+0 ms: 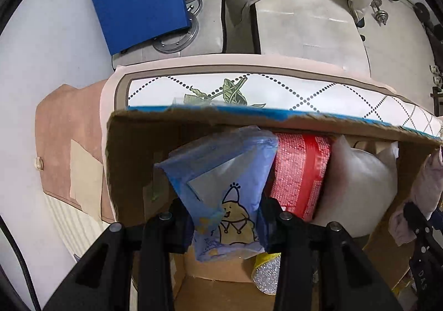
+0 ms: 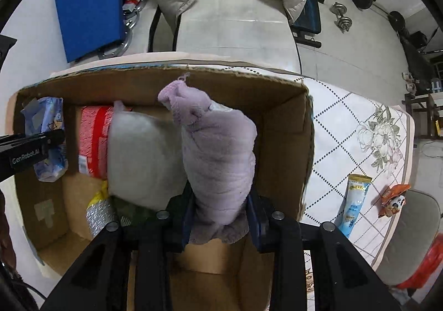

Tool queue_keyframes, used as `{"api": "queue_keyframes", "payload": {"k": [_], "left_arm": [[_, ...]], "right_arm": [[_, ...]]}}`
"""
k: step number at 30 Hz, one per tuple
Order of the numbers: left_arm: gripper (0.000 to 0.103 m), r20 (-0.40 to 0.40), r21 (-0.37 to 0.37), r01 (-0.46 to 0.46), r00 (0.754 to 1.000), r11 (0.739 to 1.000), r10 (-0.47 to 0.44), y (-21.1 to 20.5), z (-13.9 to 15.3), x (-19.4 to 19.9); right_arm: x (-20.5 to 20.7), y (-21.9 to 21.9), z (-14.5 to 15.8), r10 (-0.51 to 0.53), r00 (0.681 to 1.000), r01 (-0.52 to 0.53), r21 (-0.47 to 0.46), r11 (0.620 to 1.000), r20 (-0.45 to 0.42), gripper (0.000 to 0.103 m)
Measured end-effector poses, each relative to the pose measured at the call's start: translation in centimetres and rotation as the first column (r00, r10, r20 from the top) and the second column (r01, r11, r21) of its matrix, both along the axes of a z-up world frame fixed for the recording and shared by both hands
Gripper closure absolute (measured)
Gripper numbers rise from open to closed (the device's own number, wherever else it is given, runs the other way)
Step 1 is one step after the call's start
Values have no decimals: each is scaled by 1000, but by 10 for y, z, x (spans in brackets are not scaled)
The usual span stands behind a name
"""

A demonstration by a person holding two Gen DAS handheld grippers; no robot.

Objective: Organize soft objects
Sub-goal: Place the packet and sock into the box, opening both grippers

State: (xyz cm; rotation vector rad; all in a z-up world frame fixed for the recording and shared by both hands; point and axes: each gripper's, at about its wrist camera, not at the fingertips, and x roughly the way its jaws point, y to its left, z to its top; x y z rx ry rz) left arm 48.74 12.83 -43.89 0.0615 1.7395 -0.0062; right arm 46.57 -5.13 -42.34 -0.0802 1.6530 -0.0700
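Packing soft things into the brown cardboard box (image 2: 279,128), partly done.
Left gripper (image 1: 225,216) clamps a blue cartoon-printed pouch (image 1: 221,186) by the box's left wall; right gripper (image 2: 220,211) clamps a rolled lilac fleece cloth (image 2: 218,150); neither is released yet.

Left gripper (image 1: 225,223) is closed, both fingers pinching in from either side, and I'm holding it over the left end, pointed forward and down. From the right wrist camera I can see that same left gripper (image 2: 52,142) reaching in from the left edge, its black body level. Right gripper (image 2: 220,209) is clamped too, fingers (image 2: 187,214) squeezed in hard on both flanks of what it carries, and it sits further to the right. Both grippers are side by side, well apart, not touching.
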Motion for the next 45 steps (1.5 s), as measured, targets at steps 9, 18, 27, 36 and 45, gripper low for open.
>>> {"api": "queue_keyframes", "payload": {"k": [9,18,27,36,45], "left_arm": [[16,3,-84,-52,999,995,53,12,11,5],[2,128,-151,-85,986,985,104,14,55,-48],[1,328,-98,-75,939,992,104,9,113,-124],[0,459,-78,-90,881,993,116,11,172,-181],[0,528,-74,-87,842,993,113,-10,215,-205]], "right_arm": [[7,4,-1,16,1000,-16,0,1000,-23,17],[-46,7,25,19,1000,-21,89,996,20,0],[-108,12,68,48,985,-62,78,995,164,0],[-154,6,132,30,954,-64,104,993,298,0],[-177,2,165,7,943,-75,193,978,334,0]]}}
